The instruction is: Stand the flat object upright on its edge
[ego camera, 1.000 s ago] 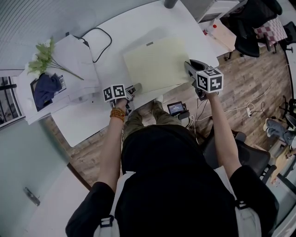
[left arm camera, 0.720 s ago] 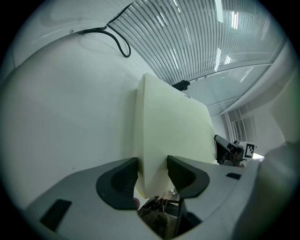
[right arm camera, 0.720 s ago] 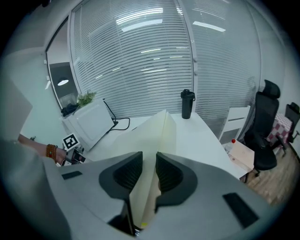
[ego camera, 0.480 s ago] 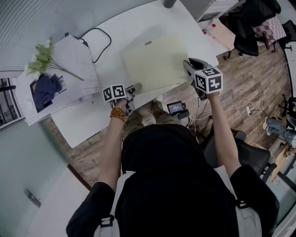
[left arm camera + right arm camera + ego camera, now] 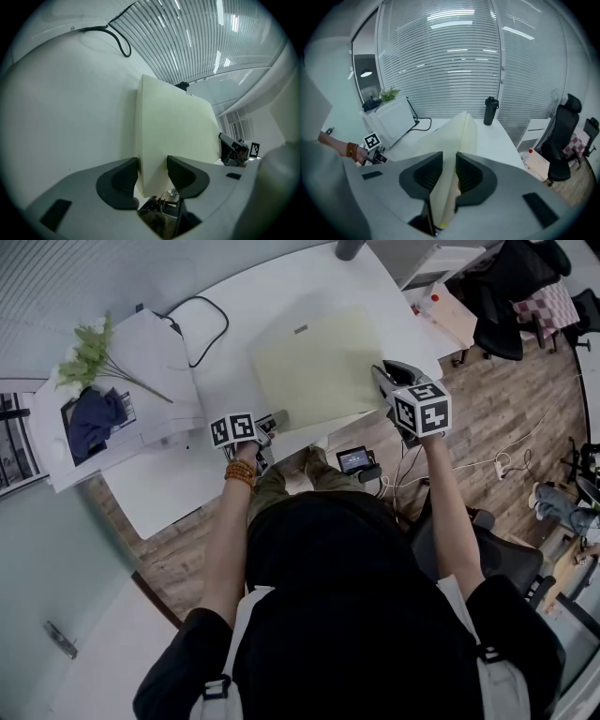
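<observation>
A pale yellow flat board (image 5: 319, 367) lies over the white table (image 5: 169, 484), its near edge by the table's front. My left gripper (image 5: 272, 418) holds its near left corner. In the left gripper view the board (image 5: 173, 126) fills the gap between the pads of that gripper (image 5: 152, 171). My right gripper (image 5: 384, 376) grips the board's right edge. In the right gripper view the board (image 5: 457, 136) runs away from me edge-on, with that gripper (image 5: 449, 171) shut on it. The other gripper (image 5: 375, 152) shows at the board's far corner.
A white box (image 5: 141, 362) with a green plant (image 5: 89, 352) and a dark cloth (image 5: 94, 418) stands at the left. A black cable (image 5: 202, 324) loops behind the board. A dark bottle (image 5: 489, 111) stands at the table's far end. Office chairs (image 5: 506, 306) stand to the right.
Hardly anything differs. The right gripper and the board's right edge have crept a little toward the far side; the left gripper stays put.
</observation>
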{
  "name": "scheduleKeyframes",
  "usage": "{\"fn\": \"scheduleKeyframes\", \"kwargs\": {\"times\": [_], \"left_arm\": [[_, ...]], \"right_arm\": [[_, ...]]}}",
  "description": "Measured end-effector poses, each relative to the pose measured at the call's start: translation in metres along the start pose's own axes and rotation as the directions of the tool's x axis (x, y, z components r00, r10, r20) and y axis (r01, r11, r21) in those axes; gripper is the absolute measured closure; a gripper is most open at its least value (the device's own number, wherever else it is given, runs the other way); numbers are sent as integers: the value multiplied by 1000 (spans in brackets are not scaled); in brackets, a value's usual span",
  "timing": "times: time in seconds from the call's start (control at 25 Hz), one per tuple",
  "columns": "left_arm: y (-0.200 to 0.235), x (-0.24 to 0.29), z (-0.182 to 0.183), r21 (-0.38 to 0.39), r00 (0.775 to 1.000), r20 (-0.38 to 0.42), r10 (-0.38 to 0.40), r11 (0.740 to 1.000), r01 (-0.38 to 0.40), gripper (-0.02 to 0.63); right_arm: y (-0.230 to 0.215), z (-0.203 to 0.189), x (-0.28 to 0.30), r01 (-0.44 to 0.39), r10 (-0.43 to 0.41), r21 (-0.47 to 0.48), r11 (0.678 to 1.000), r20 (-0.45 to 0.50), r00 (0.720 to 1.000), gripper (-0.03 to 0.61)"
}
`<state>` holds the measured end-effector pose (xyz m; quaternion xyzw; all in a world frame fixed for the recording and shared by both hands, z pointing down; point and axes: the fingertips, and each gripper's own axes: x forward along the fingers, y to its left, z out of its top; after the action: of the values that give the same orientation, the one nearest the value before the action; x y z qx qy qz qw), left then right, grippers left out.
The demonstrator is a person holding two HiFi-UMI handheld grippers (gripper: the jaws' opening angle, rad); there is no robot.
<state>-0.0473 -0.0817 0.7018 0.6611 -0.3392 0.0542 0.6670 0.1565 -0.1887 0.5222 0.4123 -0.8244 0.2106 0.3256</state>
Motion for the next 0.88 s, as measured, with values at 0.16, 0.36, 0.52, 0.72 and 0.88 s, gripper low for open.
{"fn": "scheduleKeyframes", "kwargs": {"times": [0.16,0.36,0.52,0.72,0.88], "left_arm": [[1,0,1,-2,1000,-1,-6,1000,6,411],[0,3,3,-1,1000,-2,-13,1000,13,406],[-2,4,4,0,1000,-4,-17,1000,17,405],[-1,5,4,-4,1000,-7,-21,1000,21,402],[0,5,4,-3,1000,-10,-23,1000,23,402]], "right_arm": [[4,5,0,7,-7,-27,1000,-5,1000,500],[7,11,-2,8,-10,-81,997,-25,1000,500],[11,19,-4,11,-15,-122,992,-29,999,500],[19,29,-5,8,-14,-156,988,-38,999,500],[28,36,-6,7,-17,-205,979,-48,999,499]]}}
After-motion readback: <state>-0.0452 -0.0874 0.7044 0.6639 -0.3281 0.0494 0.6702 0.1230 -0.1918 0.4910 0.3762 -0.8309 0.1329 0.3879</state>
